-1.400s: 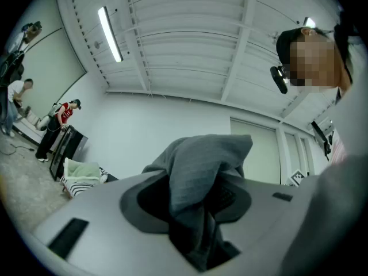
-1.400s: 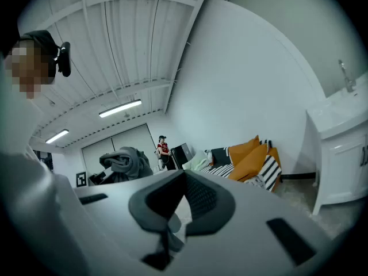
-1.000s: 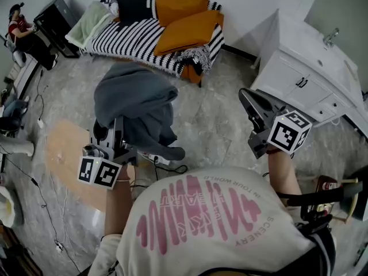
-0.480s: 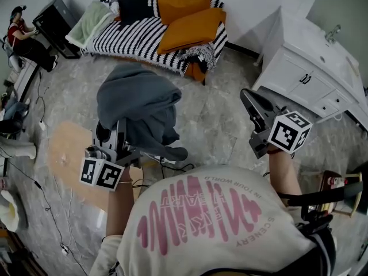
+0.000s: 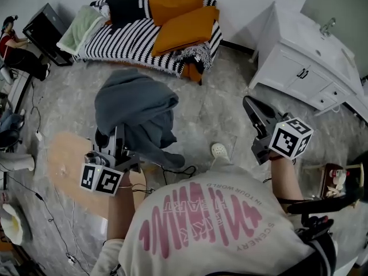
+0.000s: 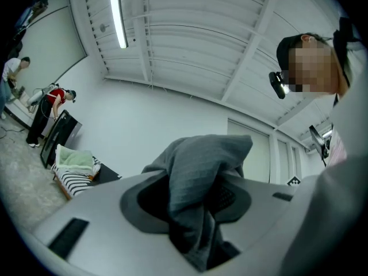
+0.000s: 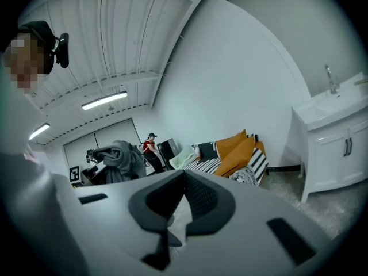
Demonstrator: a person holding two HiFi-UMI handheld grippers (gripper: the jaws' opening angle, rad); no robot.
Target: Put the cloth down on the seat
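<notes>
Left tool (image 5: pixel 118 138) was clenched on the grey cloth (image 5: pixel 135 105), no doubt about it: in the left gripper view a thick fold of the fabric was jammed right between the two pads, bulging up above them and trailing down below. Right tool (image 5: pixel 248 102) was closed too, but on nothing; its pads met at the tips with only a sliver of floor showing lower down between them. The cloth itself looked like a big crumpled heap, kind of a sweatshirt-weight grey thing, bunched over the top of the left tool and drooping down around it, with one end hanging off toward the person's side. It was held up in the air over the marbled floor (image 5: pixel 213 117), not lying on anything. The sofa (image 5: pixel 129 42) with the black-and-white striped cover and orange cushions (image 5: pixel 184 25) sat against the far wall, well apart from the cloth. The right tool hung out to the side near the white cabinet (image 5: pixel 299 68), not touching the cloth.
</notes>
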